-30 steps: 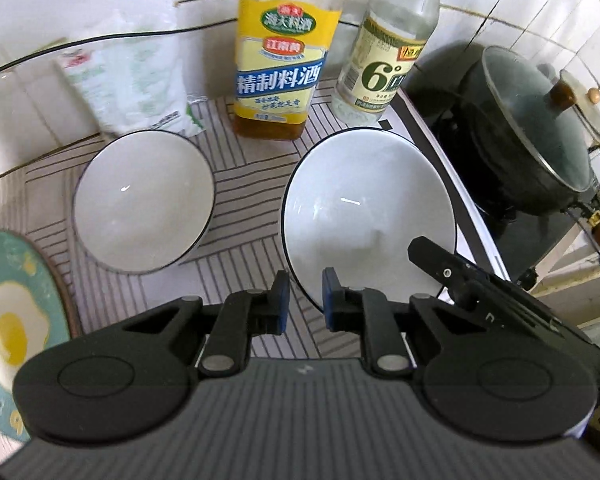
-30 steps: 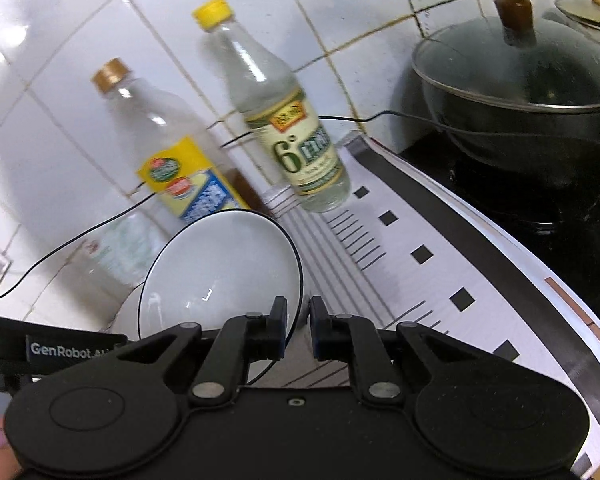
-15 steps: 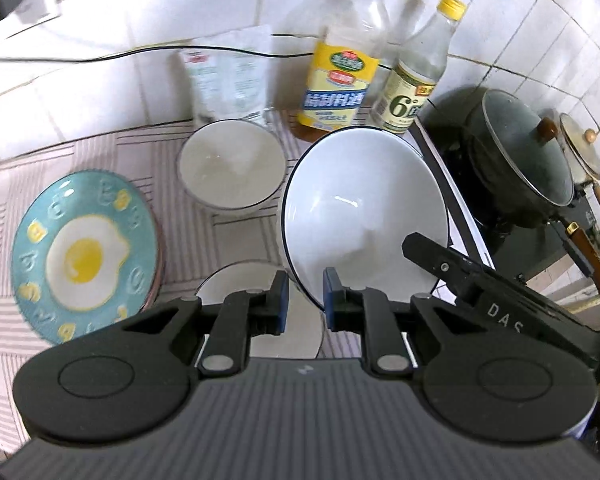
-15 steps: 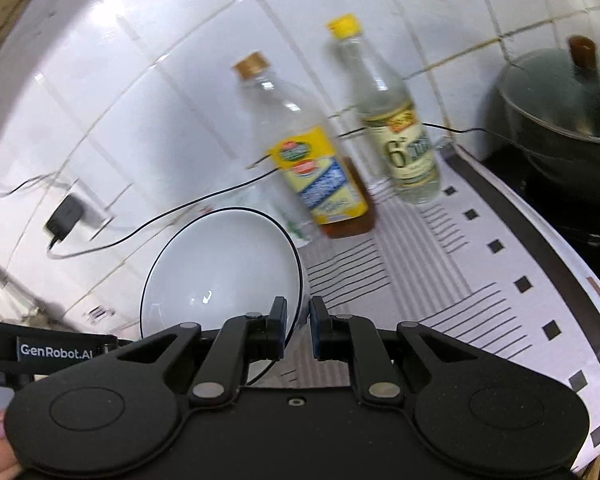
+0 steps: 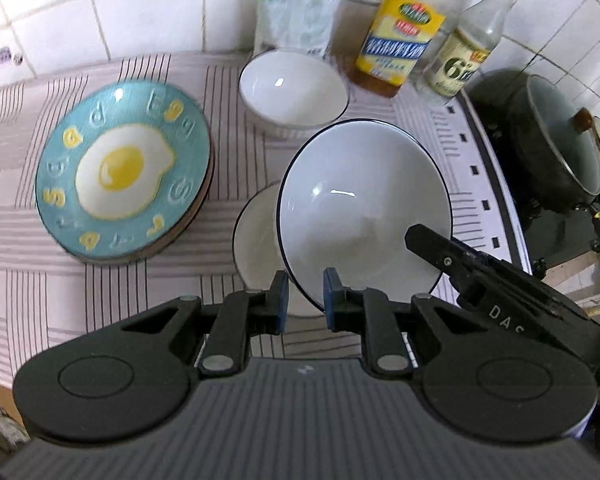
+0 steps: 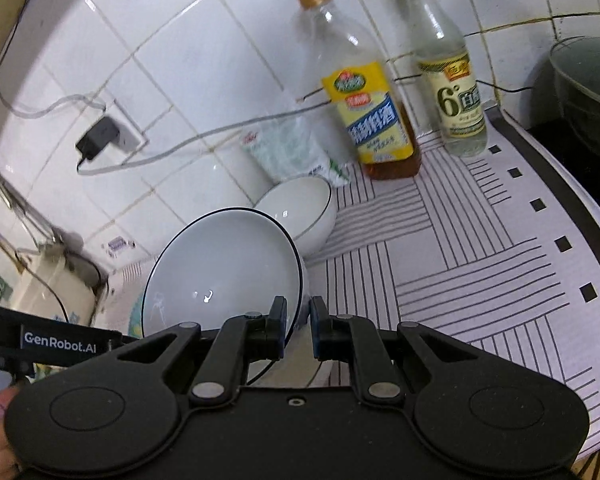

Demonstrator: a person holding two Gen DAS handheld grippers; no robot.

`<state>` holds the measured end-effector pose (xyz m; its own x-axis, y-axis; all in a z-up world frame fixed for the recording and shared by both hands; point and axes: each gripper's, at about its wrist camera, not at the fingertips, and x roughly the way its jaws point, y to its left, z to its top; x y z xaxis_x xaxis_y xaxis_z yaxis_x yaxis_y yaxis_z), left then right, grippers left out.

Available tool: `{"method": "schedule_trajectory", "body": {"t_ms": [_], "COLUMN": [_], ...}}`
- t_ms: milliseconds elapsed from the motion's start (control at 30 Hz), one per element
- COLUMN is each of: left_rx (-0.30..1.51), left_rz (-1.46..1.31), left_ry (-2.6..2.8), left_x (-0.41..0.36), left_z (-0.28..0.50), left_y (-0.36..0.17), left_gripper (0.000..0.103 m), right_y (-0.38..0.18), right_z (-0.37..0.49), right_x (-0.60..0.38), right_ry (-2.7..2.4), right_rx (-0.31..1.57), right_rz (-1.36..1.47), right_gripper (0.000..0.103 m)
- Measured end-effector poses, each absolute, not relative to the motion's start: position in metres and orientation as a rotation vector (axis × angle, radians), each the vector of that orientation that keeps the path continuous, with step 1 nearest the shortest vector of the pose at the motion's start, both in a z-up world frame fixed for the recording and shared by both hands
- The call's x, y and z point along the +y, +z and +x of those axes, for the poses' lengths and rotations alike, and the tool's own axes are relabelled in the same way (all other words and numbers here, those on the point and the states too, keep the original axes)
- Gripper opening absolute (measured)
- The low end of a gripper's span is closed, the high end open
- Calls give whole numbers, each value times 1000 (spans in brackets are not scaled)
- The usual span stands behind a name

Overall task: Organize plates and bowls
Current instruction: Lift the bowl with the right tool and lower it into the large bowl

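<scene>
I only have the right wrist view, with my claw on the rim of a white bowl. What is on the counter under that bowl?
Observer: The left wrist view shows a white dish with a dark rim on the striped mat, partly hidden under the held bowl. I cannot tell whether they touch.
Operator: Any plates nearby?
Observer: Yes, a teal plate with a fried-egg design lies to the left of that dish. It seems to rest on another plate.
Operator: Is the other claw on my bowl too?
Observer: Yes, the left claw is closed on the bowl's near rim.
</scene>
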<state>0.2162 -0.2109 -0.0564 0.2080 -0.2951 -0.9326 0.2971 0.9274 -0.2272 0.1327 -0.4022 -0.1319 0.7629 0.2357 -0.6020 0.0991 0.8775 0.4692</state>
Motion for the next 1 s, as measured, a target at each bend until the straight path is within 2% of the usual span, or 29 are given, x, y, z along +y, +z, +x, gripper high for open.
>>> {"method": "schedule_trajectory", "body": {"t_ms": [700, 1000], "left_rx": [1497, 1524], "left_rz": [-136, -139], "left_ry": [-349, -362], "left_x": [-193, -195], "left_z": [235, 242], "left_y": [-104, -110], "left_gripper": [17, 22], "right_y": [-144, -148], "right_z": [152, 159], "right_x": [-366, -356], "right_ry": [98, 100], "right_rx": [741, 739], "right_rz": [217, 95], "right_gripper": [15, 15]}}
